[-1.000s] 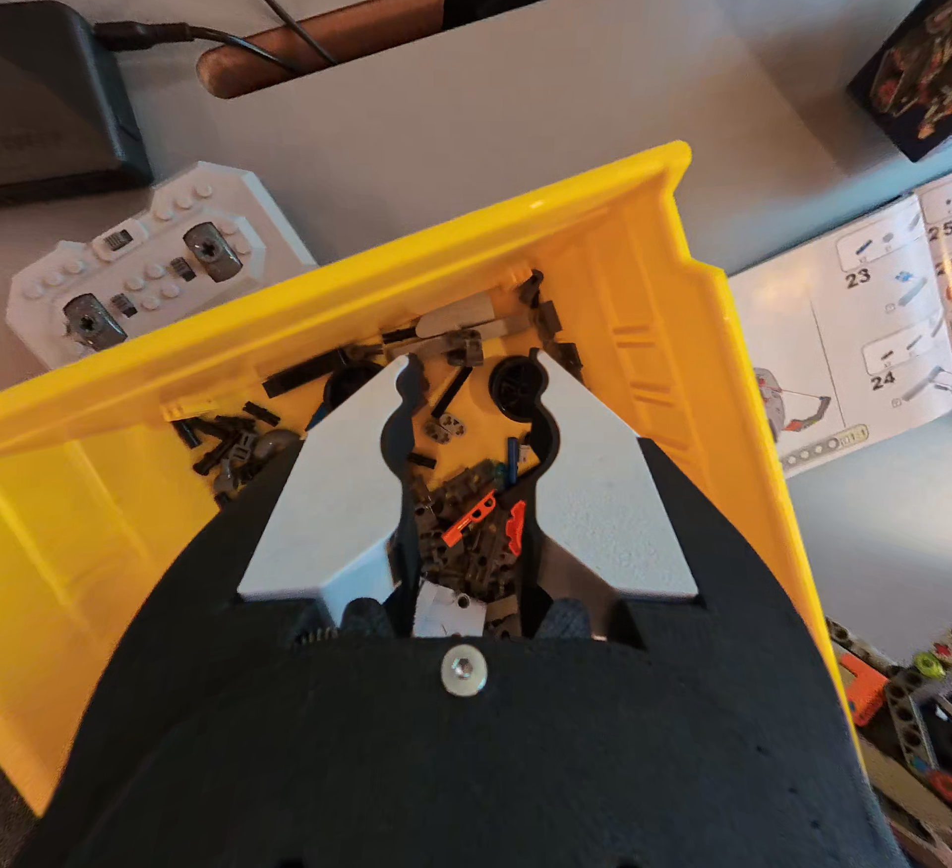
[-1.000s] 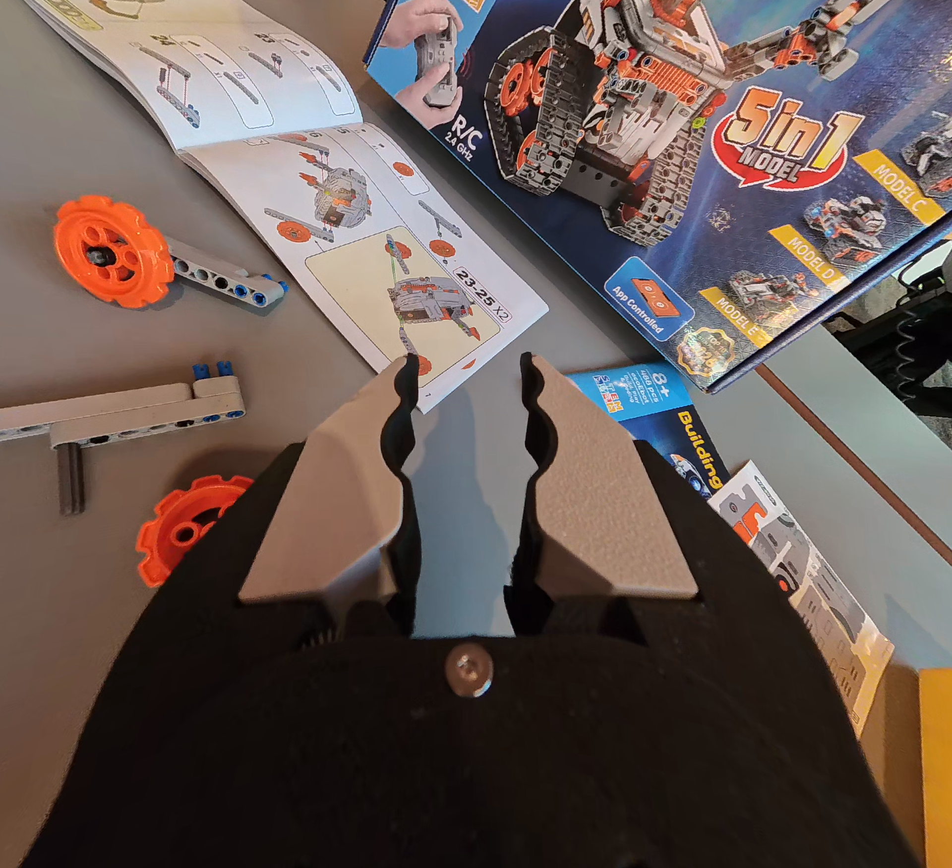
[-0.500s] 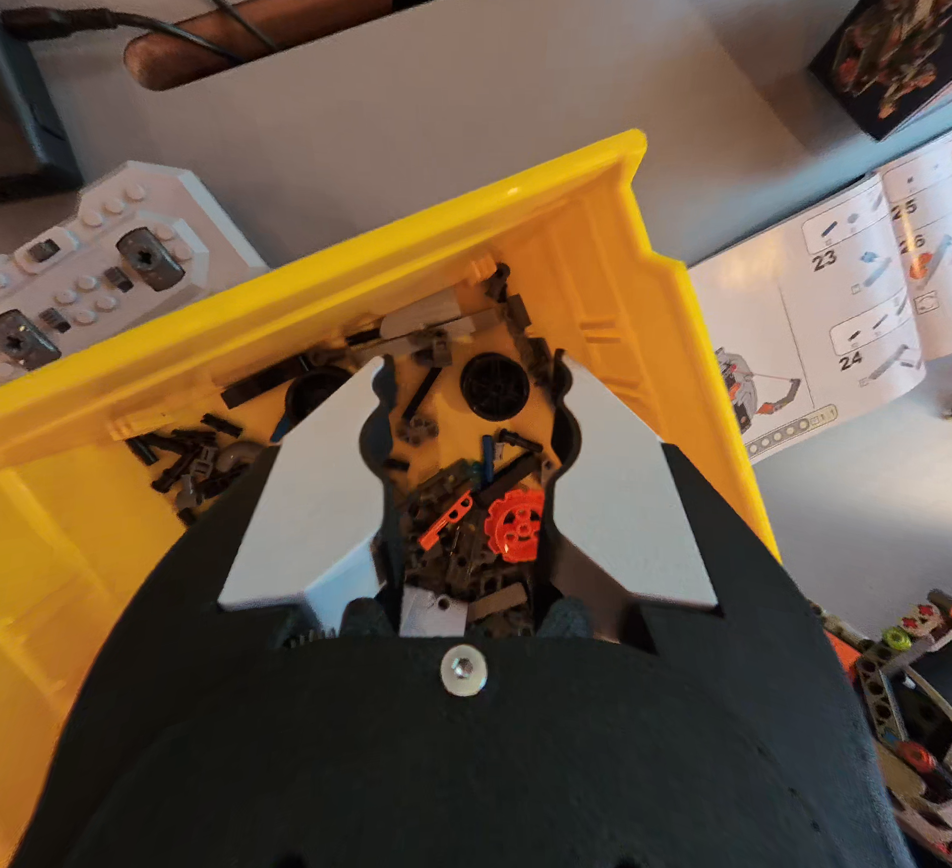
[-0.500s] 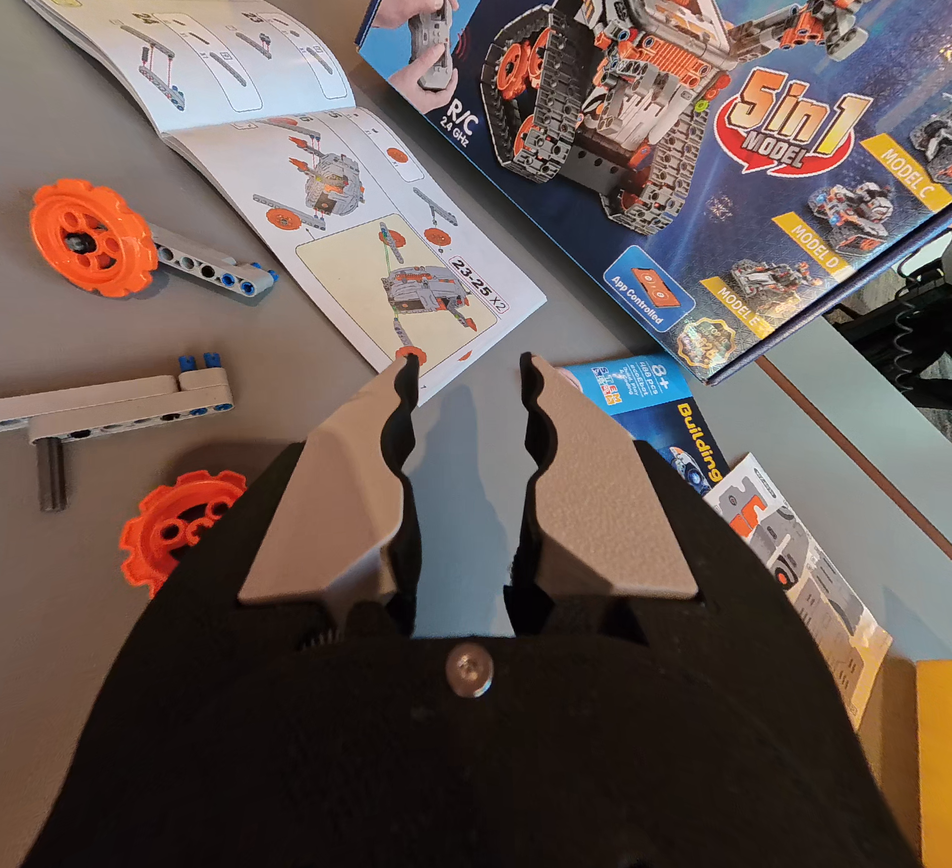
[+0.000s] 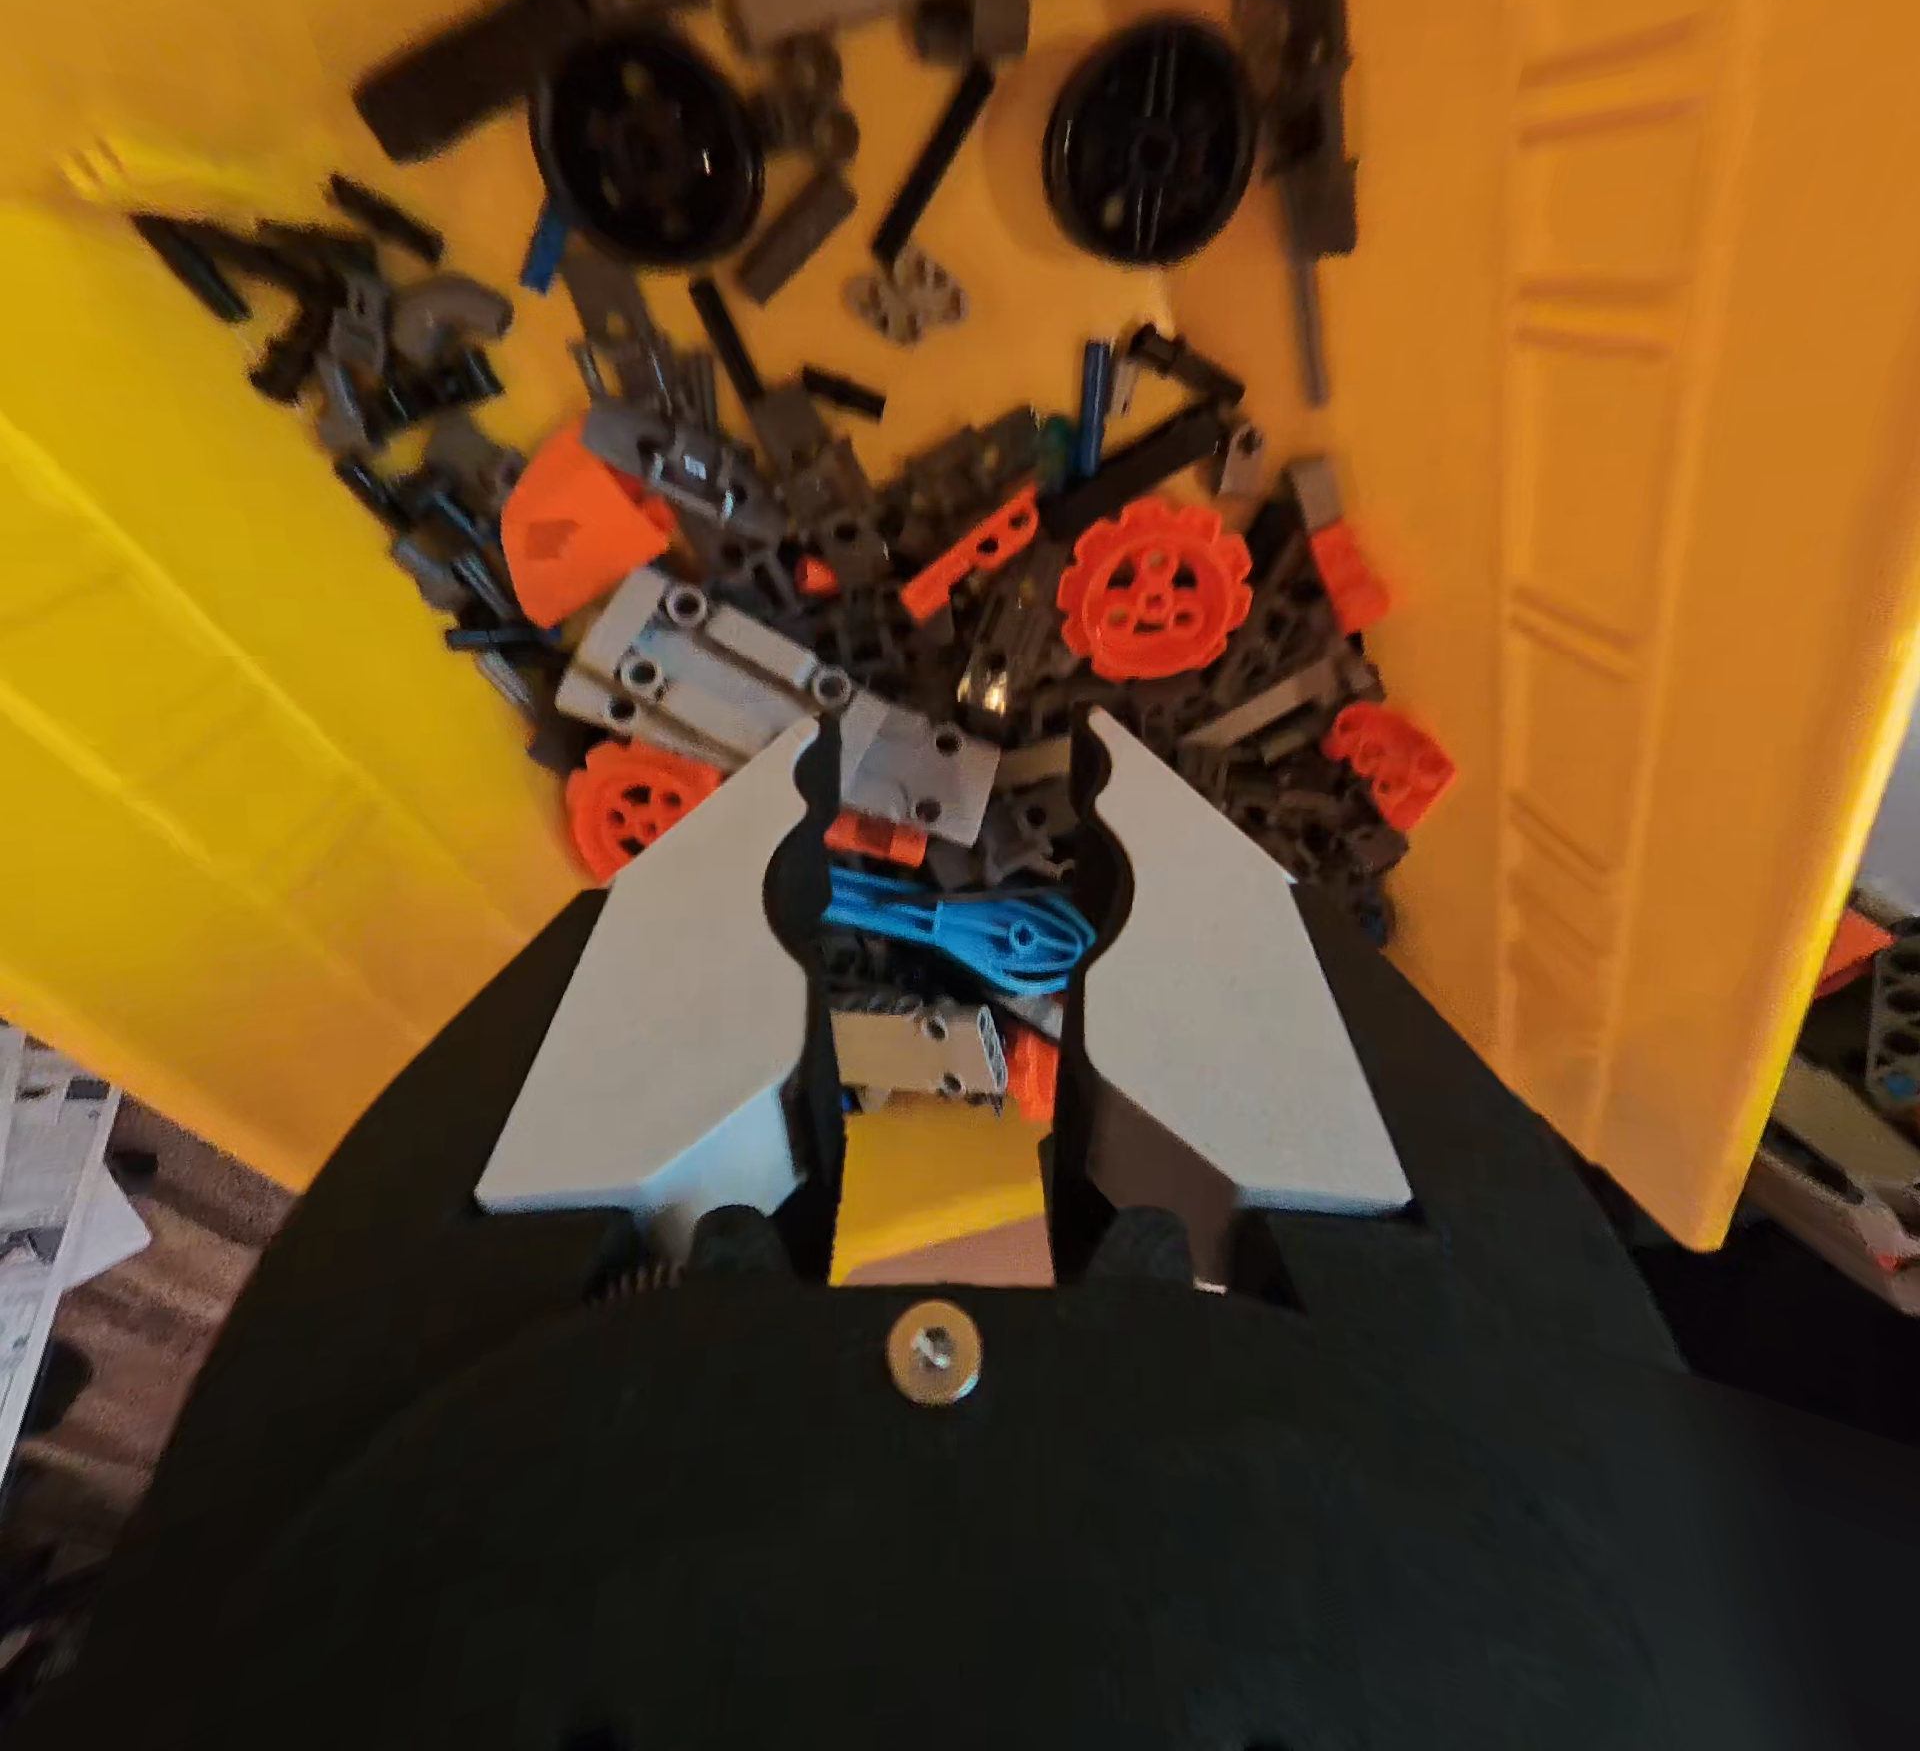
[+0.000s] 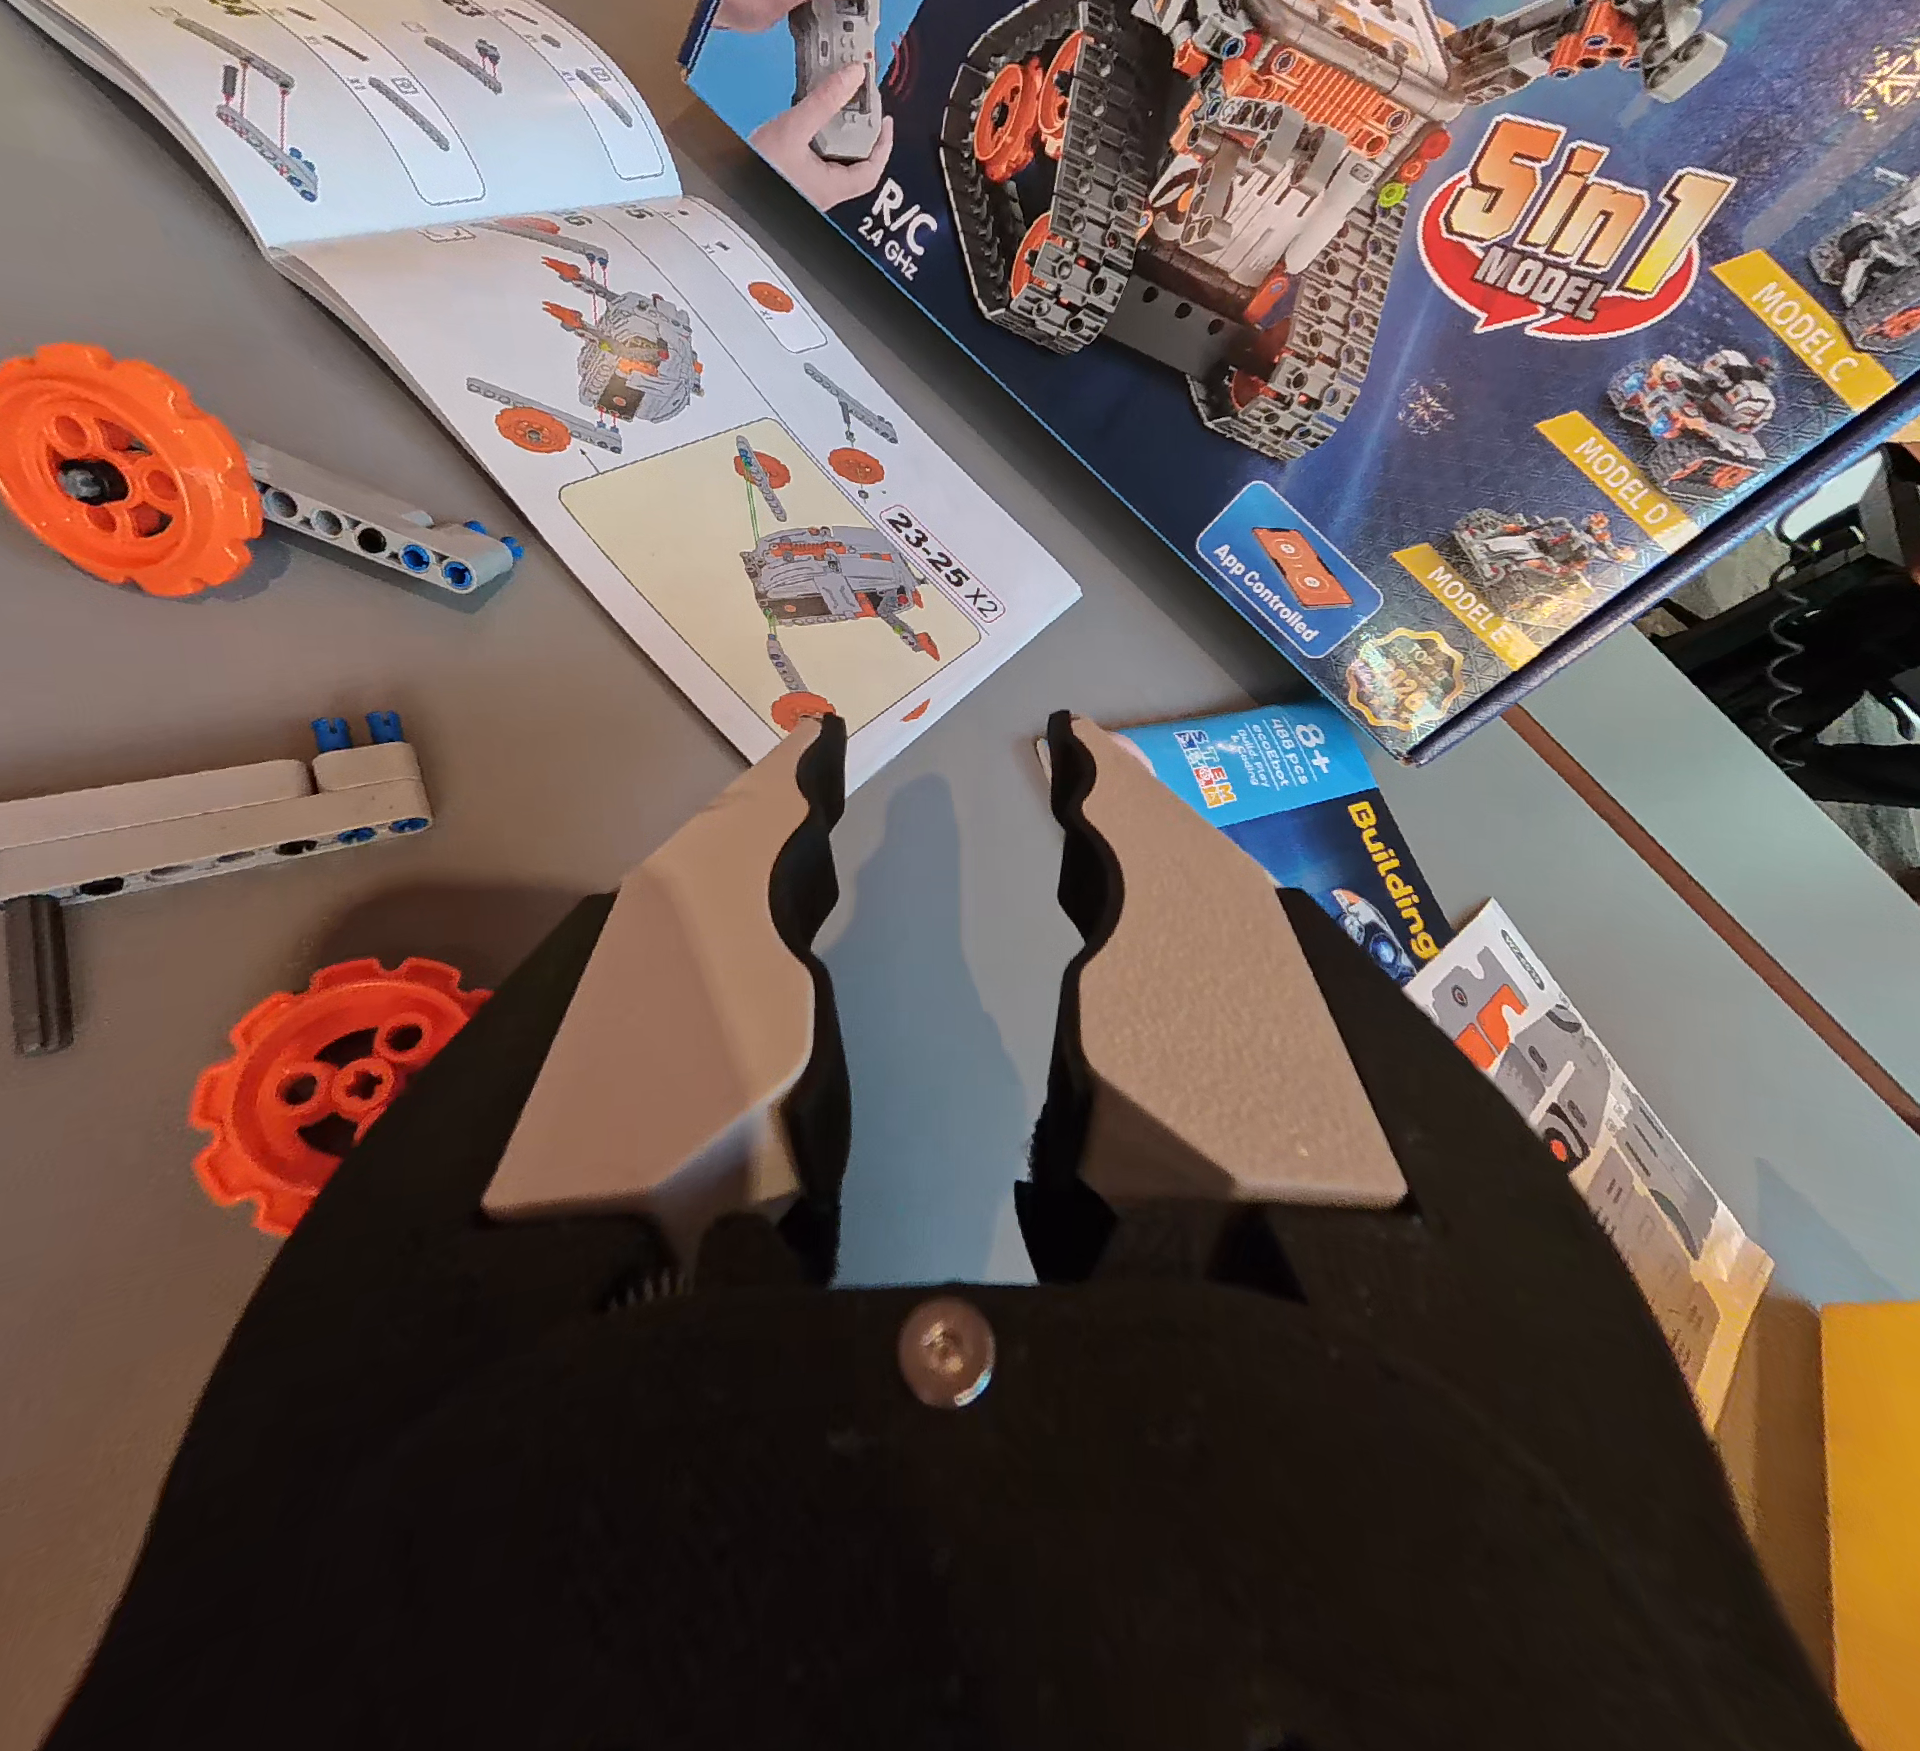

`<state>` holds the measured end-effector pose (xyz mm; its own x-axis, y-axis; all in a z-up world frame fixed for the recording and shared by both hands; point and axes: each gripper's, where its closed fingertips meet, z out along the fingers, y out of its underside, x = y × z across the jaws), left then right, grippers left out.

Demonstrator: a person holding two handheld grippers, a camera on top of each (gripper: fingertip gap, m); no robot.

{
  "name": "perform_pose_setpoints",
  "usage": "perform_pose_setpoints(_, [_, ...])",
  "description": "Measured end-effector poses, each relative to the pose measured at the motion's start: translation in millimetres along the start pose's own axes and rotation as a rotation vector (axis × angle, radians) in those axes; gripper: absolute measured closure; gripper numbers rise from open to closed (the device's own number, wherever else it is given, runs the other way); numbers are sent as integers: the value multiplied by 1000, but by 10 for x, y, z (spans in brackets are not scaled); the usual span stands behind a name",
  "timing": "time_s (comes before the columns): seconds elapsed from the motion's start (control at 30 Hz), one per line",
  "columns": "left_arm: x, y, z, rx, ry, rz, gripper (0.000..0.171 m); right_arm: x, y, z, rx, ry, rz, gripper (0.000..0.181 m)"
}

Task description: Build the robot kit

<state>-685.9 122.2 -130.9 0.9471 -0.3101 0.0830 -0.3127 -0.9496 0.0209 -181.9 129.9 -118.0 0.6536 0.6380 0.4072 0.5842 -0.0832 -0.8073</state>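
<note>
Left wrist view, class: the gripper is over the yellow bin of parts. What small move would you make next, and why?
Probably ease the left gripper down a little: its jaws stand open and empty above the pile in the yellow bin, with a grey block just beyond the tips.

I am looking at what is showing itself as a hobby or assembly desk, home or office I cannot tell; a smooth grey tabletop (image 6: 582, 693) is carrying an open white instruction booklet (image 6: 665, 371) and a large dark-blue printed cardboard box picturing a tracked toy robot (image 6: 1299, 174); orange toothed plastic wheels (image 6: 114, 470) are lying loose nearby; a bright yellow plastic bin (image 5: 1621, 454) is holding a jumble of small building-kit parts (image 5: 987, 600).
</note>
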Motion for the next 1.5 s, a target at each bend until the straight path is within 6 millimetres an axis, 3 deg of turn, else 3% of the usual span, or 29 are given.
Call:
perform_pose_setpoints(0.2, [-23, 145, -44, -23, 11, 5, 128, 48, 63, 19, -10, 9, 27, 143])
perform_pose_setpoints(0.43, [-253, 223, -148, 12, -17, -130, 130, 79, 113, 36, -19, 11, 47, 143])
perform_pose_setpoints(0.57, [145, 24, -194, 87, 120, 0, 140, 103, 138, 43, -20, 15, 66, 143])
perform_pose_setpoints(0.7, [543, -47, -61, 38, 205, 175, 145, 124, 162, 46, -27, 20, 80, 143])
perform_pose_setpoints(0.87, [621, -49, 224, -94, 230, 186, 163, 113, 131, 26, -23, 20, 59, 144])
perform_pose_setpoints(0.9, [595, -75, 248, -96, 226, 176, 171, 102, 129, 28, -24, 18, 53, 144])
perform_pose_setpoints(1.07, [347, -322, 265, -4, 176, 73, 171, 30, 178, 73, -59, -3, 19, 144])
perform_pose_setpoints(1.13, [112, -438, 243, 50, 70, 21, 166, 4, 196, 86, -71, -11, 9, 144])
perform_pose_setpoints(1.2, [18, -510, 193, 97, 41, -3, 161, -15, 193, 88, -74, -16, -4, 144])
perform_pose_setpoints(1.37, [-9, -299, 51, 65, 37, -21, 149, -33, 165, 79, -69, -20, -18, 144])
perform_pose_setpoints(1.5, [-227, -6, -162, 59, -66, -108, 136, -39, 168, 74, -74, -21, -29, 144])
